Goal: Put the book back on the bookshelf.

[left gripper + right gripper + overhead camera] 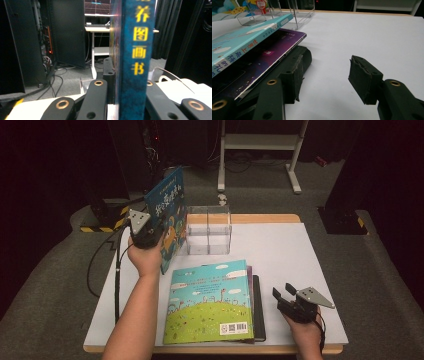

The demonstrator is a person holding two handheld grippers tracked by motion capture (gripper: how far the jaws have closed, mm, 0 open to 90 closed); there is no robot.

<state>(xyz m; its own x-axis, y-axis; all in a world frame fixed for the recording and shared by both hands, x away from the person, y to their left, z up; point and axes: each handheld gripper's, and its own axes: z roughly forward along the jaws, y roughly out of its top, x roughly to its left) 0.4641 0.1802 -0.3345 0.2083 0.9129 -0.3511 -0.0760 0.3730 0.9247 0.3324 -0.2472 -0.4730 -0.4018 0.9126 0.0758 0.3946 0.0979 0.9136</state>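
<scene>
Blue picture book [167, 217] with yellow Chinese lettering stands upright in the upper left of the high view, lifted off the white tabletop [280, 255] and clamped in the left gripper [142, 232], which the person's left hand holds from below. In the left gripper view, the book's dark blue spine [135, 62] rises through the centre of the frame, pinched between the two black jaws at the bottom. Just right of the book in the high view sits a clear acrylic book stand [209, 230] with upright dividers, near the far edge of the table. At lower centre lies a flat stack of books: a turquoise one with a green hill on its cover [212, 302] on top, a purple one [274, 47] beneath it, and a black one [258, 307] at the bottom. The right gripper [287, 300] rests at lower right, just beside the stack; its jaws stand apart with nothing between them, and in the right gripper view one jaw sits close against the stack's edge.
</scene>
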